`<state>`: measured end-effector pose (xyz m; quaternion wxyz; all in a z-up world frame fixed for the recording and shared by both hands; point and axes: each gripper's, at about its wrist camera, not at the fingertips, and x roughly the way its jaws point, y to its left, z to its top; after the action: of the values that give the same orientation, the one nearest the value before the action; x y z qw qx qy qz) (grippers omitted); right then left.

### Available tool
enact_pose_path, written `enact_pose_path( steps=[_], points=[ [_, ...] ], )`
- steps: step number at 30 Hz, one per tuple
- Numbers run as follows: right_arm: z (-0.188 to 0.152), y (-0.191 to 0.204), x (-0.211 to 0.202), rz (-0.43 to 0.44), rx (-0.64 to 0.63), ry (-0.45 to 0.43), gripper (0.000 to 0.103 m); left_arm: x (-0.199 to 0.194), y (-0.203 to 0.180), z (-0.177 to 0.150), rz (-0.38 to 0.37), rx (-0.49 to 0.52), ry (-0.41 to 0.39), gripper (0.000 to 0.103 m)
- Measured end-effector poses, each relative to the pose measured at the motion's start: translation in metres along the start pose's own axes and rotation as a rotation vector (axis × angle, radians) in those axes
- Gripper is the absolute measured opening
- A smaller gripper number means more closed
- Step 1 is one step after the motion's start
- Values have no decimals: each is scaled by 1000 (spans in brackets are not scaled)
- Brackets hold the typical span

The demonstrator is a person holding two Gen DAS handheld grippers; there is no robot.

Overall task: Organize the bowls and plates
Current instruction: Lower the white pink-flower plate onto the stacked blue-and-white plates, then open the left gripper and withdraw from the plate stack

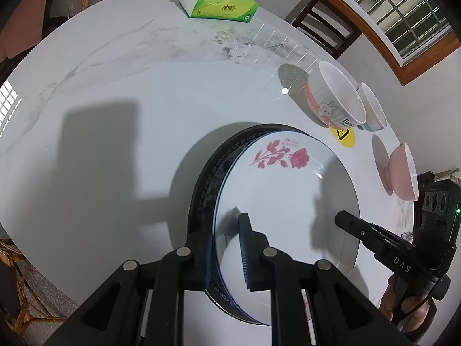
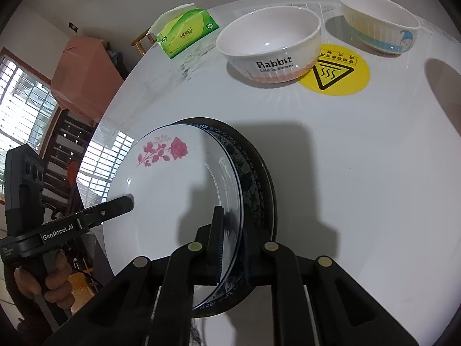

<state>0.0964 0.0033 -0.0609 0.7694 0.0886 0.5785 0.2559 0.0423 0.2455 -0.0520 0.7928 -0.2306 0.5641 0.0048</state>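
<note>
A stack of plates sits low over the white marble table: a white rose plate (image 1: 288,196) (image 2: 173,187) on a blue-patterned plate (image 1: 222,167) (image 2: 250,178) on a dark plate. My left gripper (image 1: 227,248) is shut on the stack's left rim. My right gripper (image 2: 230,248) is shut on the opposite rim; it also shows in the left wrist view (image 1: 345,219). A white "Rabbit" bowl (image 2: 270,43) (image 1: 337,98), a yellow-and-blue bowl (image 2: 380,23) (image 1: 373,106) and a pink bowl (image 1: 403,170) stand beyond.
A green tissue pack (image 1: 222,0) (image 2: 187,34) lies at the far side of the table (image 1: 115,86). A yellow round warning sticker (image 2: 337,70) lies between the bowls. Wooden chairs (image 1: 325,26) stand around the table.
</note>
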Motion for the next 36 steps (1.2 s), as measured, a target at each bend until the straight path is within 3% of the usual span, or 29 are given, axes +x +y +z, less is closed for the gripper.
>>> enact_pose_path(
  steps=[13, 21, 36],
  points=[
    [0, 11, 0, -67, -55, -9, 17, -1, -3, 0, 30, 0, -10, 18],
    [-2, 19, 1, -80, -80, -11, 31, 0, -8, 0, 55, 13, -13, 19],
    [-2, 42, 6, -206, -189, 19, 40, 2, -11, 0, 75, 12, -14, 21]
  ],
)
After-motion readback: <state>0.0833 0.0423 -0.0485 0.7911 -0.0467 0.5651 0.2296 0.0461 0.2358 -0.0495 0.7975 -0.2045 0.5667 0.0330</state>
